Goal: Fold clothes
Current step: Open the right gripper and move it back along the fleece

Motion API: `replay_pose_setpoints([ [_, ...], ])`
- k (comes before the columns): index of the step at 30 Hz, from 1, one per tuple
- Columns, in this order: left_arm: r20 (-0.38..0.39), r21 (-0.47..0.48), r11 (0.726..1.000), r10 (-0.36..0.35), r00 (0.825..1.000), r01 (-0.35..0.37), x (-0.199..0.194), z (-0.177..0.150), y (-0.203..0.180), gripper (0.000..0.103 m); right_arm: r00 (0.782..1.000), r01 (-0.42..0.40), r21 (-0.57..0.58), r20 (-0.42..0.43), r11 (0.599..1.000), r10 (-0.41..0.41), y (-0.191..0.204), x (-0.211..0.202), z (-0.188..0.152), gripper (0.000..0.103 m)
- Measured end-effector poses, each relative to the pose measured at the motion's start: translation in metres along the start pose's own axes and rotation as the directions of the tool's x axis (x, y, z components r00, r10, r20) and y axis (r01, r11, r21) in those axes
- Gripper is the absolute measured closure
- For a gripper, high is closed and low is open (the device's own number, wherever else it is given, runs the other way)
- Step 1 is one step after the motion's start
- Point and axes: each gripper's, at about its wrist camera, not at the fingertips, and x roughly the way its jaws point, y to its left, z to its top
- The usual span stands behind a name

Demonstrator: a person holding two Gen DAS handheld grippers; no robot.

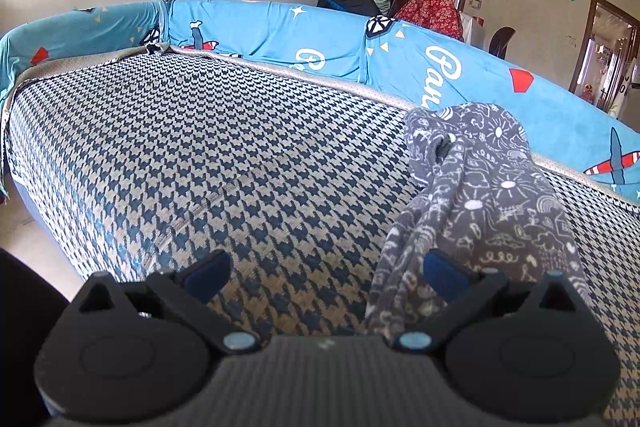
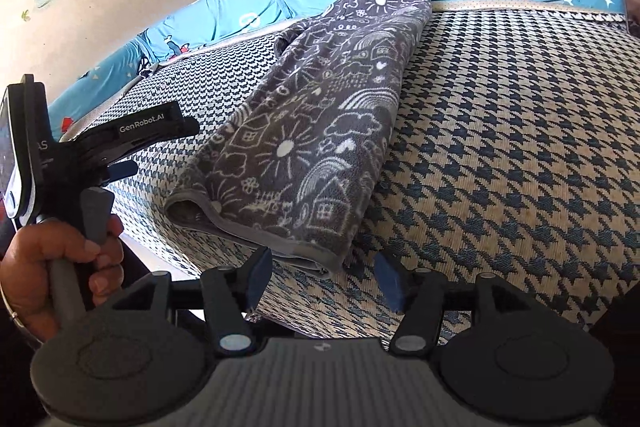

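Both grippers' fingers [image 1: 208, 273] [image 2: 390, 283] spread wide, empty, beside the folded towel [image 2: 312, 131].

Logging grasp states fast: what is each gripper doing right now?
Left gripper: open, holding nothing; the grey towel lies past its right finger.
Right gripper: open, empty, at the towel's near edge.

The left hand-held gripper [image 1: 326, 273] hangs open over the houndstooth bed [image 1: 200, 155], its right finger touching the grey doodle-print cloth [image 1: 480, 203].
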Motion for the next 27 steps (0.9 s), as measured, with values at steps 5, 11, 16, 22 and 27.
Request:
replay_pose_setpoints([
  [5, -0.012, 0.002, 1.000, -0.012, 1.000, 0.012, 0.001, 0.000, -0.005, 0.000, 1.000, -0.027, -0.032, 0.002, 0.999, 0.027, 0.000, -0.001, 0.011, 0.042],
  [11, -0.035, 0.041, 0.997, -0.059, 0.998, 0.060, 0.004, -0.003, -0.022, 0.000, 0.995, -0.104, -0.087, -0.004, 0.991, 0.104, -0.005, 0.004, 0.043, 0.038],
  [16, -0.070, 0.070, 0.993, -0.086, 0.994, 0.091, 0.008, -0.011, -0.037, 0.000, 0.990, -0.133, -0.129, 0.020, 0.983, 0.137, -0.012, 0.019, 0.086, 0.027],
  [22, -0.104, 0.114, 0.988, -0.095, 0.990, 0.107, 0.014, -0.018, -0.053, 0.000, 0.994, -0.102, -0.077, 0.020, 0.992, 0.104, -0.032, 0.048, 0.114, 0.026],
  [27, -0.116, 0.145, 0.983, -0.096, 0.989, 0.112, 0.018, -0.022, -0.062, 0.000, 0.997, -0.080, -0.010, 0.009, 0.997, 0.080, -0.050, 0.072, 0.135, 0.026],
])
